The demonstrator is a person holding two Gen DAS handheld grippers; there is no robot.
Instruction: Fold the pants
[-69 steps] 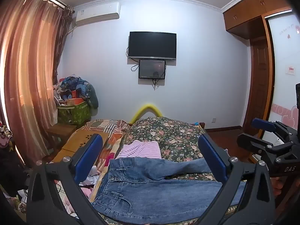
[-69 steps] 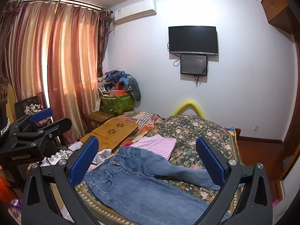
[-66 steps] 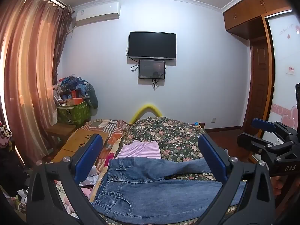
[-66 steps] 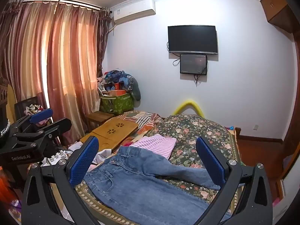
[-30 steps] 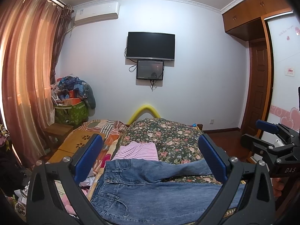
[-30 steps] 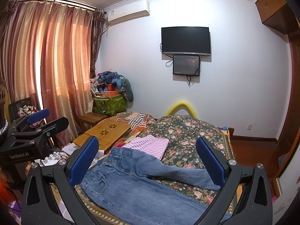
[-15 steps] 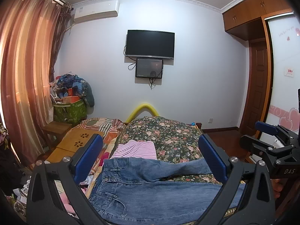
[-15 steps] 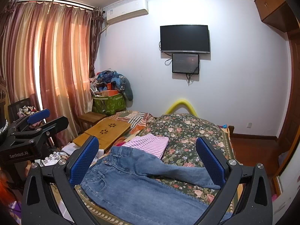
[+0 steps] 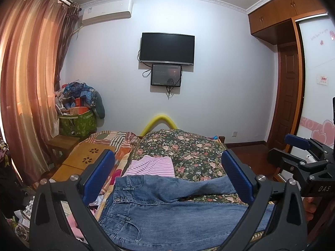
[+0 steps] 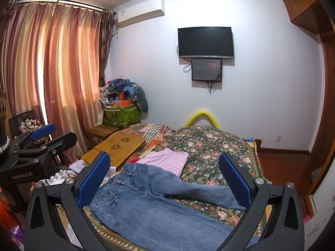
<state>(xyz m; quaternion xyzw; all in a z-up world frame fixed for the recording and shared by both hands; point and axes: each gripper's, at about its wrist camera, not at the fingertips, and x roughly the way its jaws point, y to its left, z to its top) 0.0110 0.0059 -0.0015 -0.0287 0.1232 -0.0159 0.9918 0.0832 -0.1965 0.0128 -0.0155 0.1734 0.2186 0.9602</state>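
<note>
Blue jeans (image 9: pixel 167 211) lie spread on the floral bedspread (image 9: pixel 188 150), waistband to the left, legs running right; one leg angles away from the other. They also show in the right wrist view (image 10: pixel 150 205). My left gripper (image 9: pixel 167 175) is open and empty, held above the near edge of the jeans. My right gripper (image 10: pixel 164 176) is open and empty, also above the jeans. The right gripper shows at the right edge of the left wrist view (image 9: pixel 305 159); the left gripper shows at the left edge of the right wrist view (image 10: pixel 39 146).
A folded pink striped garment (image 9: pixel 151 166) lies just beyond the waistband. A wooden lap table (image 10: pixel 119 146) sits on the bed's left side. A green basket (image 9: pixel 77 123) piled with clothes stands by the curtains (image 9: pixel 27 96). A TV (image 9: pixel 167 48) hangs on the far wall.
Both grippers have drifted slightly, with the view tilting a little upward. The jeans have not moved. Both stay open.
</note>
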